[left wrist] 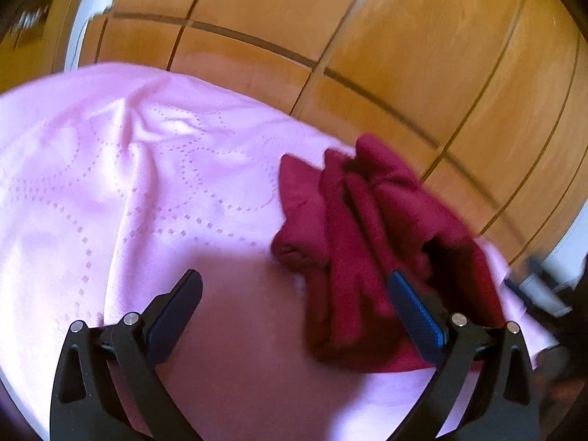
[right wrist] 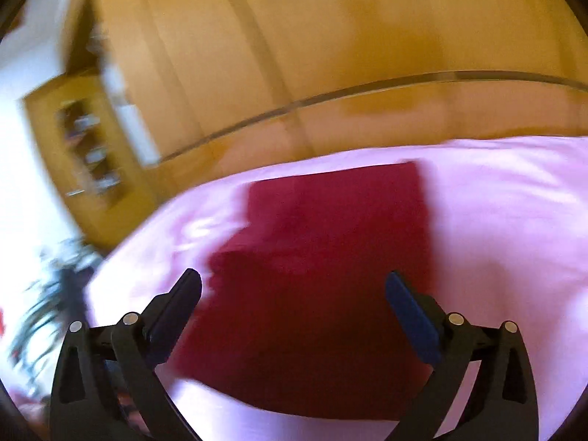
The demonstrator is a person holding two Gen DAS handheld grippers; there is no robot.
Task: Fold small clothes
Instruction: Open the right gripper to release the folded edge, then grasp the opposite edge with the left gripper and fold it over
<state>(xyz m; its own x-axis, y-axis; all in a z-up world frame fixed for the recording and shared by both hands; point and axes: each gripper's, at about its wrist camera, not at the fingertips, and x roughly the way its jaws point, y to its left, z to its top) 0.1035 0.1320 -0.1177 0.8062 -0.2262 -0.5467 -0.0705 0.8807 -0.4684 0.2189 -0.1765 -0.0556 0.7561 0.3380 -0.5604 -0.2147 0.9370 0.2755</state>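
Note:
A dark red garment (left wrist: pixel 371 242) lies bunched and creased on a pink bedspread (left wrist: pixel 121 183), right of centre in the left wrist view. My left gripper (left wrist: pixel 294 286) is open and empty above the bedspread, its right finger over the garment's near edge. In the blurred right wrist view the same red garment (right wrist: pixel 323 275) looks flatter, spread on the pink bedspread (right wrist: pixel 514 220). My right gripper (right wrist: pixel 294 286) is open and empty, hovering over the garment's near part.
A wooden wardrobe wall (left wrist: pixel 367 36) with dark seams stands behind the bed. A wooden shelf unit (right wrist: pixel 88 147) is at the left in the right wrist view. The bed's edge (left wrist: pixel 529 330) drops off at the right.

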